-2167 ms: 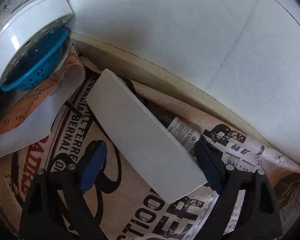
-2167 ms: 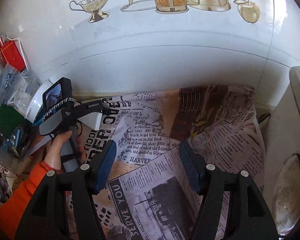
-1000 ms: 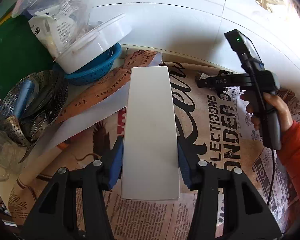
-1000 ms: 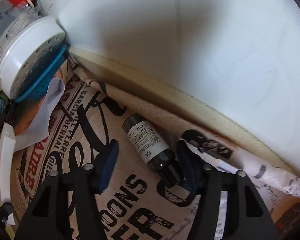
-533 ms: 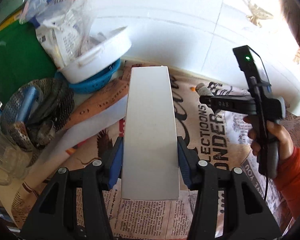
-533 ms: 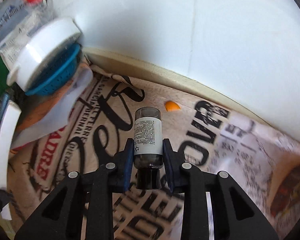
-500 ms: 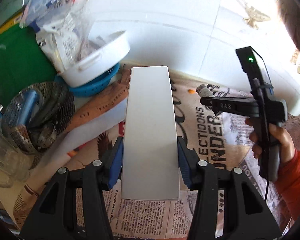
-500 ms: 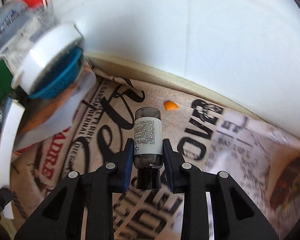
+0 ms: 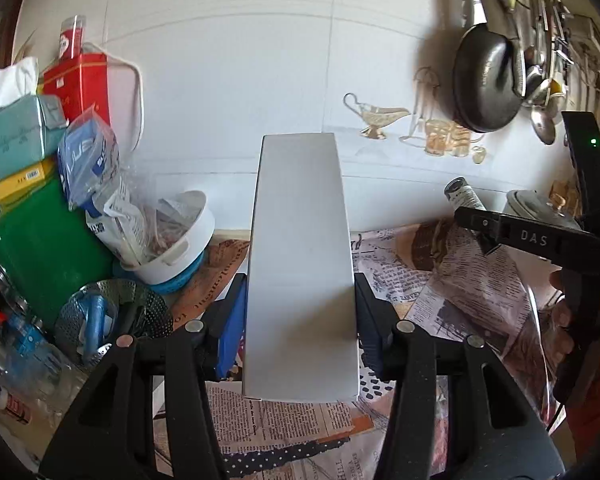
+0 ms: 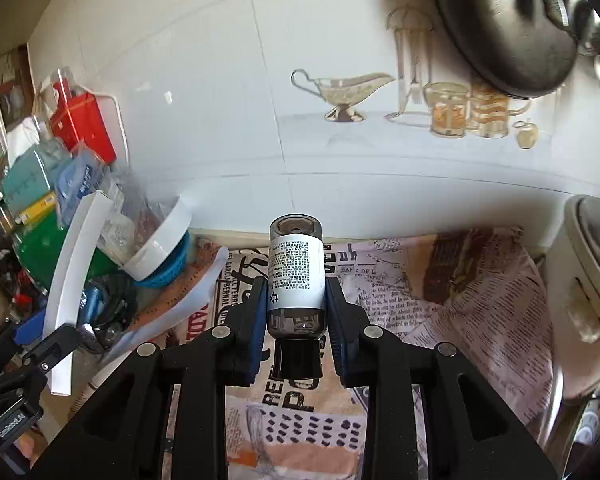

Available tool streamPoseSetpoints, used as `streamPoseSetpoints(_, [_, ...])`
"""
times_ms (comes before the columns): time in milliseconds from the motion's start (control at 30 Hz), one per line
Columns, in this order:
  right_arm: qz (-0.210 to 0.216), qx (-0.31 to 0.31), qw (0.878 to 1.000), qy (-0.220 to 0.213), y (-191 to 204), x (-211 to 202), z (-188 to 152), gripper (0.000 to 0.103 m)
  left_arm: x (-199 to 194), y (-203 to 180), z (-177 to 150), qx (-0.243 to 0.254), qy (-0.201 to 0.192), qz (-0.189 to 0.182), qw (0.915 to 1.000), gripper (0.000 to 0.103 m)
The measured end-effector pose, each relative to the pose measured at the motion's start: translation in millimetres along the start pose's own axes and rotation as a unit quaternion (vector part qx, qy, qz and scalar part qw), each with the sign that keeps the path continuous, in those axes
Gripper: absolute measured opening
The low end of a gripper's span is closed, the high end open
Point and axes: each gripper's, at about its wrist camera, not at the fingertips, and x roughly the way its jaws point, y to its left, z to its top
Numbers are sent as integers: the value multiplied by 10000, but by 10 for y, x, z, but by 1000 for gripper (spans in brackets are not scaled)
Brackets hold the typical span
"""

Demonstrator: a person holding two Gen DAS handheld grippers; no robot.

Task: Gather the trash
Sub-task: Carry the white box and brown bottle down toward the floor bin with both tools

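My left gripper (image 9: 300, 312) is shut on a long white box (image 9: 300, 264), which sticks forward and up between the blue pads above the newspaper-covered counter (image 9: 460, 280). My right gripper (image 10: 296, 320) is shut on a small dark glass bottle (image 10: 296, 280) with a white printed label, its black cap toward the camera. In the left wrist view the right gripper (image 9: 476, 220) shows at the right edge with the bottle (image 9: 462, 194) in it, held by a hand (image 9: 572, 320) in an orange sleeve. The white box (image 10: 76, 280) also shows at the left in the right wrist view.
Clutter stands at the left: a white bowl on a blue colander (image 9: 172, 248), a green container (image 9: 36, 256), a metal strainer (image 9: 112, 320), bags and boxes. A dark pan (image 9: 488, 84) hangs on the tiled wall. A white appliance (image 10: 588, 300) stands at the right.
Both grippers have risen well above the counter with their loads, and the views now take in the wall and the hanging pan. The right gripper shut on the bottle a second ago.
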Motion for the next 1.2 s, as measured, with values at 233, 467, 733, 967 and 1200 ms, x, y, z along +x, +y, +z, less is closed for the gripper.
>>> streamPoseSetpoints(233, [-166, 201, 9981, -553, 59, -908, -177, 26, -616, -303, -50, 198, -220, -301, 9991, 50])
streamPoseSetpoints(467, [-67, 110, 9964, -832, -97, -1566, -529, 26, -1120, -742, -341, 23, -275, -379, 9989, 50])
streamPoseSetpoints(733, [270, 85, 9967, -759, -522, -2366, -1214, 26, -1838, -1571, -929, -73, -294, -193, 9994, 50])
streamPoseSetpoints(967, [325, 35, 9984, -463, -813, -2898, -1748, 26, -2349, -2234, -1421, -109, -75, -130, 9998, 50])
streamPoseSetpoints(1200, [346, 167, 9993, -24, -910, -2977, -2117, 26, -2350, -2487, -1877, -88, 543, -304, 9980, 50])
